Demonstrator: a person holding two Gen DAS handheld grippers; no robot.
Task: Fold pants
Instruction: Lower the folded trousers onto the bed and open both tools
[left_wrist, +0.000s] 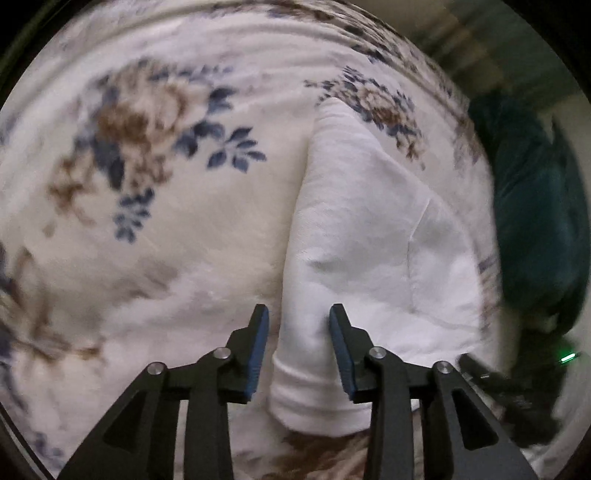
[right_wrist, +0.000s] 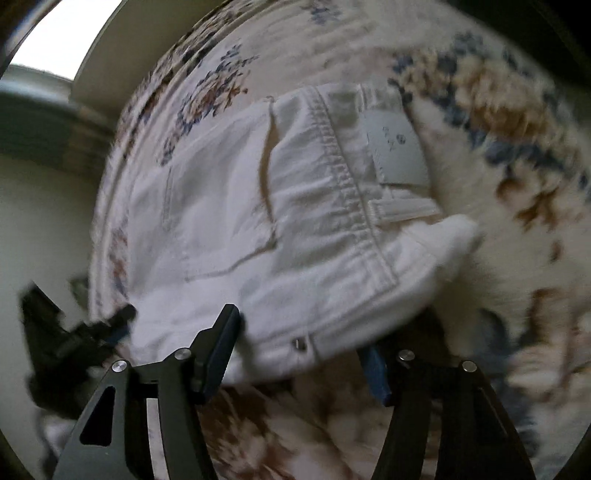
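1. A folded pair of white pants (left_wrist: 354, 229) lies on a fleece blanket (left_wrist: 155, 229) printed with blue and brown flowers, seen from the left wrist camera.
2. The left gripper (left_wrist: 299, 343) points steeply down over the hemmed end of the pants, its blue pads (left_wrist: 258, 354) parted, one on each side of the narrow folded leg and clear of the cloth; the jaws stand moderately wide, holding nothing.
3. To the right of the pants, past the blanket's edge, a dark green mass (left_wrist: 535, 206) is too blurred to identify, with a small green light (left_wrist: 567, 357) below it.
4. In the right wrist view, the pants (right_wrist: 258, 206) show their waistband, a belt loop, a sewn label (right_wrist: 397, 147), a pocket and a metal rivet (right_wrist: 301, 344).
5. The right gripper (right_wrist: 303, 354) straddles the near edge of the waist end, jaws wide apart; the cloth drapes over the right-hand pad and touches the left finger, yet neither visibly clamps it.
6. The other gripper (right_wrist: 107, 328) appears blurred at the pants' left edge.
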